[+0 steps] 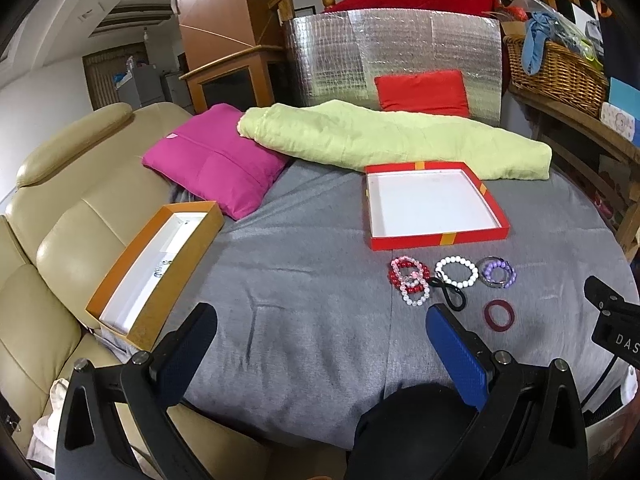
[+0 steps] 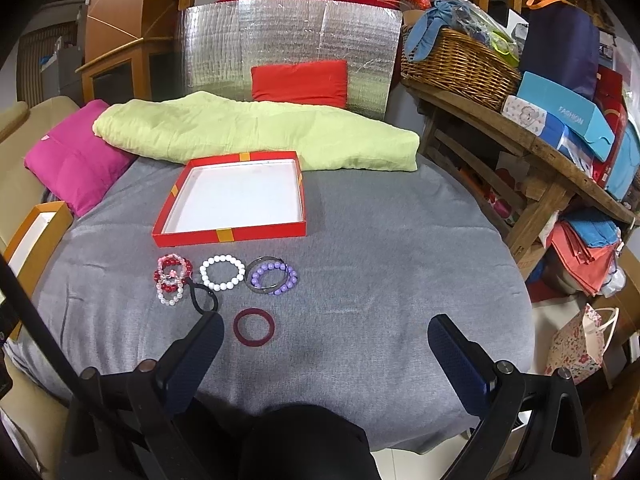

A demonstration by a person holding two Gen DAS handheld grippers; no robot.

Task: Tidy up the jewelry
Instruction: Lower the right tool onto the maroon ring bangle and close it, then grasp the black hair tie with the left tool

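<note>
While both your left gripper (image 1: 320, 332) and right gripper (image 2: 326, 340) hang wide and empty above the grey cloth (image 2: 380, 260), the bracelets lie just in front of the red box (image 2: 230, 234). Reach for the tangled red-and-pink beaded bracelets (image 2: 171, 278) and you may drag the black band (image 2: 206, 296) touching them; the dark red bangle (image 2: 254, 327) lies apart.

Orange box (image 2: 38, 236) cut off by left edge in right wrist view; its contents (image 1: 163, 269) in left view too small to ID, some small shiny bits. Black loop (image 2: 206, 300) partly hidden behind right gripper's finger (image 2: 200, 344). Pink/red bead pile (image 1: 410, 280) tangled, count unclear.
</note>
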